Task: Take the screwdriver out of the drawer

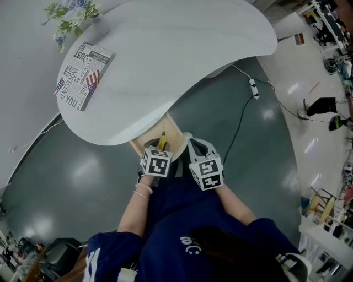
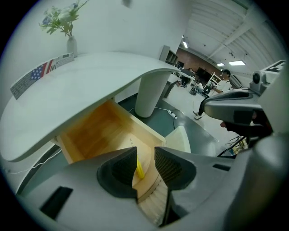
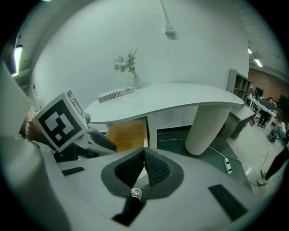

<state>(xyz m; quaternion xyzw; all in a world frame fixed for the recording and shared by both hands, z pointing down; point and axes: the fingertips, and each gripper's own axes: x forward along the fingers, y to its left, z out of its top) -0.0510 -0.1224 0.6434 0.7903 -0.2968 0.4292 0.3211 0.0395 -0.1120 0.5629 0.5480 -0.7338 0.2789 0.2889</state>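
Flowers in a small vase (image 1: pixel 69 14) stand at the far left of a curved white table (image 1: pixel 165 55), well beyond both pairs of jaws, with a printed magazine (image 1: pixel 83 74) lying flat just nearer. Under the table's near edge a light wooden drawer (image 1: pixel 174 132) stands pulled out, directly ahead of the left gripper (image 1: pixel 160 146). In the left gripper view, this gripper (image 2: pixel 145 164) points steeply down into the drawer (image 2: pixel 95 131), and its two dark ribbed jaws are spread apart with a clear gap. Through that gap shows the screwdriver (image 2: pixel 139 170), lying on the drawer floor near the front wall: its yellow handle sits between the jaws, close beside the left-hand pad, and its thin metal shaft runs away from the jaws, deeper into the drawer. The pads do not press on it; whether the nearer pad touches the handle cannot be told. In the head view the screwdriver (image 1: pixel 163 142) shows as a yellow sliver just past the left jaw tips. To the right, just beside the left gripper, the right gripper (image 1: pixel 194 147) hangs outside the drawer's right wall. In the right gripper view its jaws (image 3: pixel 144 151) are pressed together at the tips with nothing between them, aimed towards the drawer (image 3: pixel 128 133) and the table's round white pedestal (image 3: pixel 205 128). Farther right, on the grey floor, a white power strip (image 1: pixel 253 88) lies on its cable.
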